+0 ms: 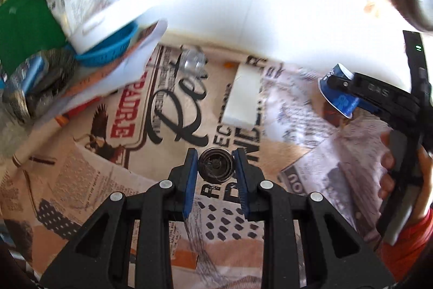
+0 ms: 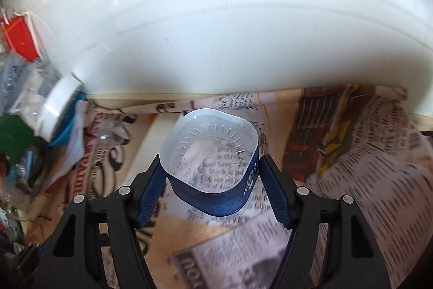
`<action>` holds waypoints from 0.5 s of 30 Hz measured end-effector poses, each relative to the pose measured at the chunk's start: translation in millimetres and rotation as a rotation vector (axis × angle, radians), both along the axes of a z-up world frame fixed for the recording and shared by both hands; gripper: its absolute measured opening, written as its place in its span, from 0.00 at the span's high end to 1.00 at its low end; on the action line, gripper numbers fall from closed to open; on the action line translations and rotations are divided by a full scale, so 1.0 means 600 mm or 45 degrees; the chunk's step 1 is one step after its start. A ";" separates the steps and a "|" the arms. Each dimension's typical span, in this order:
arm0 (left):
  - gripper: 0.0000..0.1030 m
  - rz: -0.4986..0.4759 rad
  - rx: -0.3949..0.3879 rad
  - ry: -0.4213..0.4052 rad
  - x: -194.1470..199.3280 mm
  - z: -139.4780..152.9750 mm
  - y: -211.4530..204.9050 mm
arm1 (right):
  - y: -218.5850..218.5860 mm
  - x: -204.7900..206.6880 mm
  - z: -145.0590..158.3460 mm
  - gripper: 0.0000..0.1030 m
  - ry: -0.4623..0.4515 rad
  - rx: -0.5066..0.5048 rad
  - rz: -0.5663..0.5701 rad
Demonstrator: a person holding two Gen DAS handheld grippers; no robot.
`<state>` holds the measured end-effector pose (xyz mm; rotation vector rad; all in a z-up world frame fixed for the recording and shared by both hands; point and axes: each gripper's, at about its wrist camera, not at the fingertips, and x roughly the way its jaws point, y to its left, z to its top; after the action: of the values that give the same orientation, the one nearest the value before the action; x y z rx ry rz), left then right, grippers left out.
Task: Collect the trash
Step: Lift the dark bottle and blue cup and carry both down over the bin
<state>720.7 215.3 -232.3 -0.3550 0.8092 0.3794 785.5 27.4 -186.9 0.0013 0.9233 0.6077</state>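
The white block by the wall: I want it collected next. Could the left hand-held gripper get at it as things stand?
Probably not yet. The path to the white block looks clear, but the left hand-held gripper is already shut on a small dark round object.

A lived-in home: a table under a newsprint-pattern cloth (image 1: 140, 132) stands against a white wall (image 2: 216, 31), with household clutter at the left of the frame, a blue basket (image 1: 108, 50), papers (image 1: 119, 77) and a plastic-wrapped jar (image 2: 51, 104).
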 end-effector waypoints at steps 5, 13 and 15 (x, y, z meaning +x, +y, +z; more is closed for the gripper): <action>0.74 -0.135 0.028 -0.096 -0.042 0.056 -0.008 | -0.047 -0.100 0.084 0.36 -0.092 0.070 -0.052; 0.74 -0.366 0.071 -0.222 -0.138 0.151 -0.021 | -0.098 -0.260 0.167 0.36 -0.194 0.135 -0.246; 0.74 -0.416 0.083 -0.237 -0.162 0.169 -0.028 | -0.103 -0.294 0.177 0.36 -0.216 0.147 -0.288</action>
<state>623.6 198.7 -130.9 -0.1887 0.6565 0.0651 608.9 -34.2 -80.8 0.1539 0.7112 0.4421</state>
